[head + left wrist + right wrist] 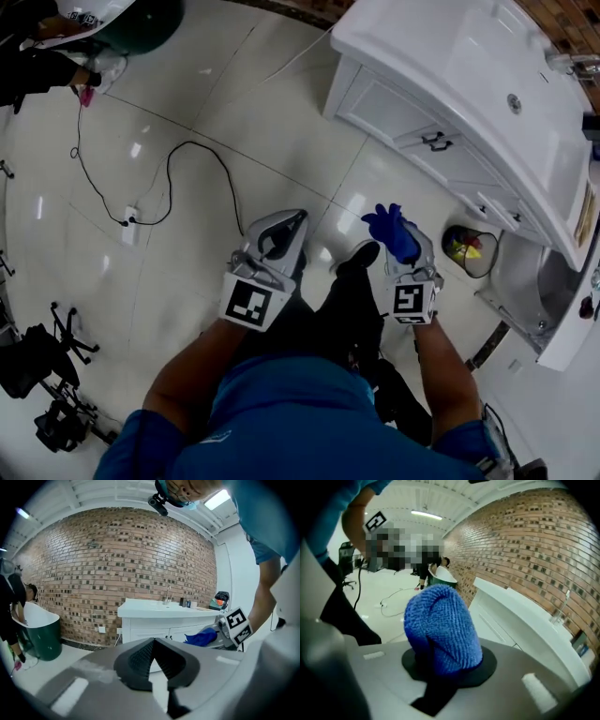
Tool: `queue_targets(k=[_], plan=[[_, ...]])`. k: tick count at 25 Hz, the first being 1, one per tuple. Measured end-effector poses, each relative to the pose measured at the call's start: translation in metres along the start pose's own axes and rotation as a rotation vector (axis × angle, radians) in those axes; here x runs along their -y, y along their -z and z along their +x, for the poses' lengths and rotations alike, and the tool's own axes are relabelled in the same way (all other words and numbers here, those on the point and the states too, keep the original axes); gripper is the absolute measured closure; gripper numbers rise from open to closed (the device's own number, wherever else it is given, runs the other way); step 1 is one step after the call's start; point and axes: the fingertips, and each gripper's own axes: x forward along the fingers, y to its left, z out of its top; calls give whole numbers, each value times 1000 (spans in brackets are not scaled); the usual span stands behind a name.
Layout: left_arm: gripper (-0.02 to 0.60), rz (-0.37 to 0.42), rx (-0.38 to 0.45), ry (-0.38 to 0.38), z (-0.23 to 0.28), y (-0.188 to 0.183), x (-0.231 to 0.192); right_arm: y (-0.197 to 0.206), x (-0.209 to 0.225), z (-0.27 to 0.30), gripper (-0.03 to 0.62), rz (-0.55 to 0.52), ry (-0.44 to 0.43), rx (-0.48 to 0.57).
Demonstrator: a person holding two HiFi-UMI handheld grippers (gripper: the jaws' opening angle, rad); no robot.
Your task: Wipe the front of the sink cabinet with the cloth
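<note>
Cloth (443, 630) of blue looped pile is clamped between the closed jaws of the right gripper (401, 248). It is bunched into a rounded wad that stands up above the black pads. The wad is held in the air, short of the sink cabinet (412, 117) and not touching it.

The left gripper (153, 641) is held beside the right one, on the side farther from the cabinet. Its ribbed black pads are brought together at the tips, and nothing is held between them. Both grippers are carried by a person in blue sleeves and dark trousers. The person is seen from above, standing on glossy white floor tiles (234, 103).

A small round waste bin (469, 251) with coloured contents is set on the floor, just beside one end of the cabinet front. A black cable (192, 150) is looped across the tiles well apart from the cabinet and runs to a white power strip (129, 225).

The cabinet is white, with panelled doors and dark handles (436, 141). It is topped by a white counter with a basin (506, 75). A tap (168, 594) and a few small items are seen on the counter.

A brick wall (117, 564) rises behind the cabinet. Along that wall, well away from the cabinet, a green and white tub (40, 637) is placed, and another person (11, 616) is bent over it.
</note>
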Motion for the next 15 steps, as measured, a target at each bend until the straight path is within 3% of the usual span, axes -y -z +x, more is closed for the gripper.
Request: queue_targets(k=[1, 4, 6, 8, 12, 15], plan=[[580, -5, -10, 14, -9, -3, 4, -10, 3, -7, 526, 131, 17, 19], [580, -47, -30, 57, -29, -13, 13, -27, 15, -19, 526, 674, 44, 103], [580, -79, -22, 62, -36, -22, 17, -32, 16, -21, 526, 867, 50, 147], [580, -97, 1, 52, -40, -34, 21, -34, 6, -20, 526, 812, 37, 153], [580, -102, 42, 10, -49, -51, 38, -3, -43, -22, 528, 487, -79, 30], [580, -117, 42, -34, -56, -53, 57, 32, -60, -35, 528, 323, -138, -25]])
